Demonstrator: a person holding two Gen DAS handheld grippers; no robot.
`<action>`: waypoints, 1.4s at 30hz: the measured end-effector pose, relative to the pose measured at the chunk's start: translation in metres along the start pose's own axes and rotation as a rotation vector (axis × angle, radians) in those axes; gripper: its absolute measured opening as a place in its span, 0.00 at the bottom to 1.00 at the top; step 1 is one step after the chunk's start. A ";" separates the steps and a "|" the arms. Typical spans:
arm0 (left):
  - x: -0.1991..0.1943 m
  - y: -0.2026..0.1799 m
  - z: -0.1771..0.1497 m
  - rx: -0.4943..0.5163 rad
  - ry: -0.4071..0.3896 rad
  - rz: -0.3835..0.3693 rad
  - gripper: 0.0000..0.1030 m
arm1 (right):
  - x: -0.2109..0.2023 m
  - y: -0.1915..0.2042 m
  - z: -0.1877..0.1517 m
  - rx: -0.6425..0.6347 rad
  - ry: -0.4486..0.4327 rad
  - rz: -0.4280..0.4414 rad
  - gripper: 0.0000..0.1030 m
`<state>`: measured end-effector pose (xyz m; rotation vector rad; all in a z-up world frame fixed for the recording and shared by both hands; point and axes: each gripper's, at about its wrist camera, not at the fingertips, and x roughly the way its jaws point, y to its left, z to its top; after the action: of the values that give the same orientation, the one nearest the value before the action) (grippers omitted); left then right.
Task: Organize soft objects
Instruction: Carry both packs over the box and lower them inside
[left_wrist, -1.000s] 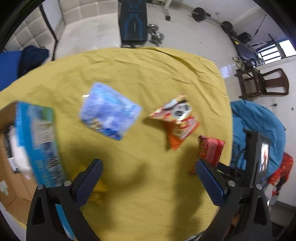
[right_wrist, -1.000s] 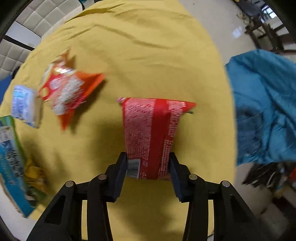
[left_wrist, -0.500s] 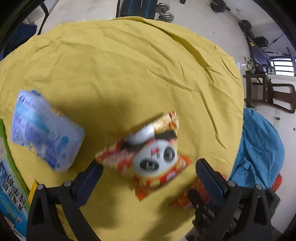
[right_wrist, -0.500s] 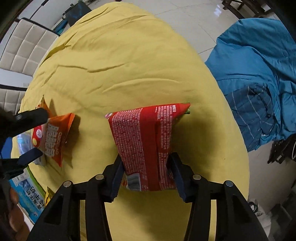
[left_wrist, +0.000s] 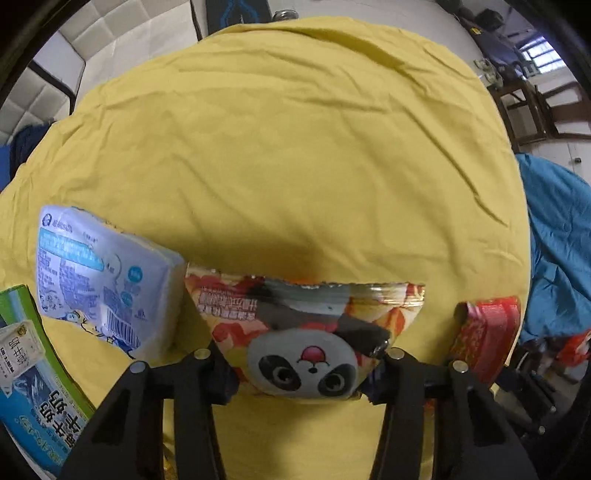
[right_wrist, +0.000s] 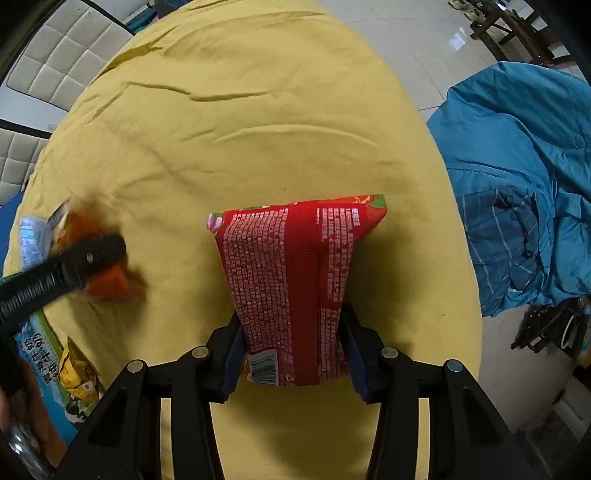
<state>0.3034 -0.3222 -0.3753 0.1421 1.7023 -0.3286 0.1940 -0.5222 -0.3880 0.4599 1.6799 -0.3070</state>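
Observation:
My left gripper (left_wrist: 301, 373) is shut on the orange panda snack bag (left_wrist: 303, 328), which fills the space between its fingers. A pale blue tissue pack (left_wrist: 99, 280) lies just left of it on the yellow cloth. My right gripper (right_wrist: 291, 350) is shut on the red snack bag (right_wrist: 291, 280) and holds it above the cloth. The red bag also shows at the right in the left wrist view (left_wrist: 487, 332). The left gripper and the orange bag (right_wrist: 107, 284) show blurred at the left of the right wrist view.
The round table wears a wrinkled yellow cloth (left_wrist: 295, 147). A blue-green carton (left_wrist: 33, 391) stands at the left edge, with a yellow packet (right_wrist: 79, 373) beside it. A blue quilt (right_wrist: 517, 184) lies off the table's right side. A wooden chair (left_wrist: 535, 107) stands far right.
My left gripper moved down over the panda bag and closed on it. My right gripper kept its hold on the red bag and shifted slightly.

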 end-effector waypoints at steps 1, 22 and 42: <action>0.001 0.001 -0.002 0.010 -0.005 0.008 0.45 | 0.002 0.001 0.000 0.003 0.002 -0.010 0.50; -0.080 -0.005 -0.104 0.073 -0.243 0.044 0.38 | -0.063 0.051 -0.057 -0.085 -0.135 -0.010 0.44; -0.208 0.146 -0.239 -0.038 -0.454 -0.009 0.38 | -0.166 0.222 -0.219 -0.329 -0.286 0.078 0.44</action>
<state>0.1512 -0.0935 -0.1601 0.0276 1.2586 -0.3075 0.1242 -0.2476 -0.1767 0.2224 1.3953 -0.0335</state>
